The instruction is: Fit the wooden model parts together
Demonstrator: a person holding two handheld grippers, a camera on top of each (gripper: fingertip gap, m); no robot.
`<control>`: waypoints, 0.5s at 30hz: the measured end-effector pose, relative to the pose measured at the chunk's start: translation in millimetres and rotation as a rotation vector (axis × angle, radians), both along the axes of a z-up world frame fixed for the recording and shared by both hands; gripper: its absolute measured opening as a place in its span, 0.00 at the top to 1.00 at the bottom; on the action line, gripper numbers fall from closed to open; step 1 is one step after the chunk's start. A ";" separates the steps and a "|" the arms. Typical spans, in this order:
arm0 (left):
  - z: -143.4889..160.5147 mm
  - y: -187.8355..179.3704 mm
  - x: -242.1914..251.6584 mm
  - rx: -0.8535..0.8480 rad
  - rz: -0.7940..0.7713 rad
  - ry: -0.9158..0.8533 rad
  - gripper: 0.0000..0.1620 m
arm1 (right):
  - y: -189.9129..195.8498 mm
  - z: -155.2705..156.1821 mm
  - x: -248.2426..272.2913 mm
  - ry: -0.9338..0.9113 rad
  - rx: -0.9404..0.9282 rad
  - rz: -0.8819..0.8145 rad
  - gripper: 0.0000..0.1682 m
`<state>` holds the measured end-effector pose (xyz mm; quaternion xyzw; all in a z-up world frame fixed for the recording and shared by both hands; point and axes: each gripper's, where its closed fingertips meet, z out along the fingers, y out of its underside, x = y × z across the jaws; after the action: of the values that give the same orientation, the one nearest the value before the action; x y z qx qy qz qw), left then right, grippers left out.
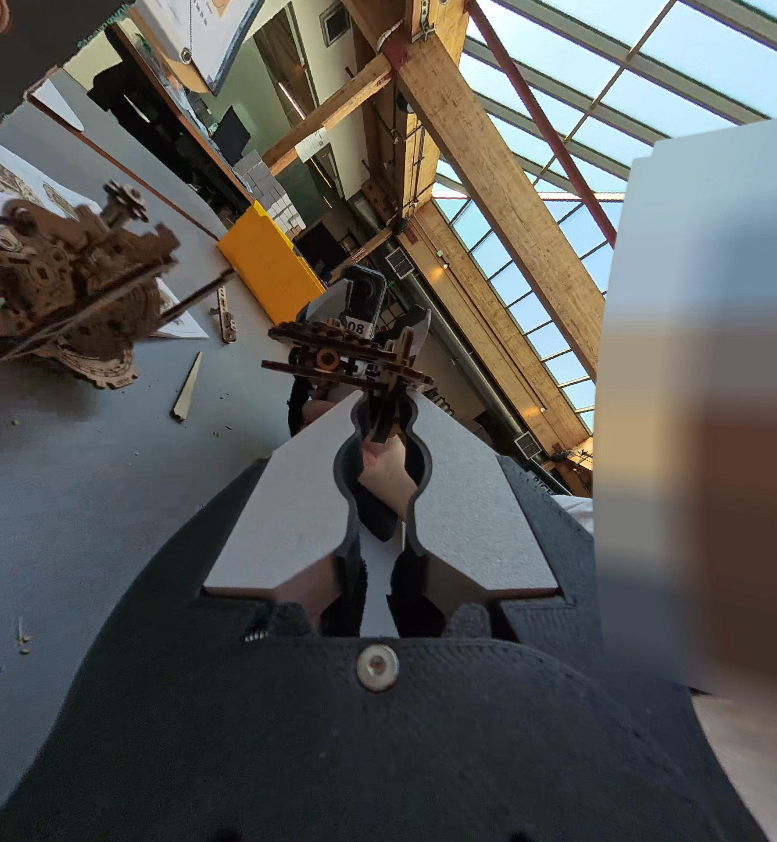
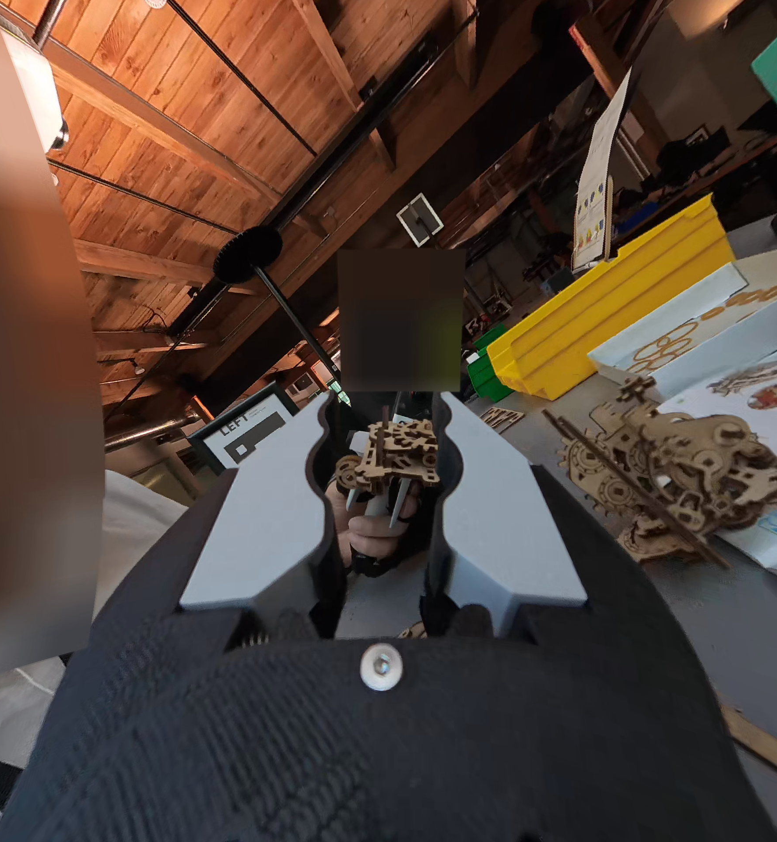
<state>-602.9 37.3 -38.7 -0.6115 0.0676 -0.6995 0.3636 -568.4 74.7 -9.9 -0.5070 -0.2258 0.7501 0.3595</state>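
Note:
My left gripper [image 1: 385, 403] is shut on the lower edge of a small wooden gear sub-assembly [image 1: 347, 357] and holds it up in the air. The same sub-assembly [image 2: 391, 451] shows in the right wrist view, with the left gripper's pale fingertips [image 2: 400, 508] under it. My right gripper [image 2: 386, 403] is open, with one jaw on each side of the sub-assembly; I see no firm contact. It faces the left gripper and shows beyond the part in the left wrist view [image 1: 368, 314]. The large wooden model [image 1: 72, 291] [image 2: 664, 469] lies on the grey table.
A yellow bin [image 1: 268, 269] [image 2: 605, 319] stands at the table's far side. A loose wooden strip [image 1: 187, 387] and a small slotted piece [image 1: 227, 314] lie near the model. An instruction sheet [image 2: 742, 396] lies under the model. A white tray with cut-out wooden sheets [image 2: 678, 337] stands behind it. My right fingertips sit around 6 cm from my left ones.

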 end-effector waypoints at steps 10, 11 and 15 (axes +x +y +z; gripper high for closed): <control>-18.7 4.3 -29.3 -0.010 0.075 0.214 0.95 | 19.9 -15.2 14.0 -0.145 0.028 -0.062 0.80; -19.6 4.7 -33.2 -0.011 0.086 0.227 0.94 | 23.6 -19.1 14.6 -0.176 0.038 -0.070 0.80; -21.9 8.1 -52.0 -0.021 0.140 0.267 0.94 | 47.1 -39.3 18.8 -0.354 0.077 -0.134 0.84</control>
<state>-654.9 45.4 -60.6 -0.7059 0.0653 -0.5858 0.3927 -549.5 121.8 -49.2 -0.6309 -0.2797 0.6143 0.3826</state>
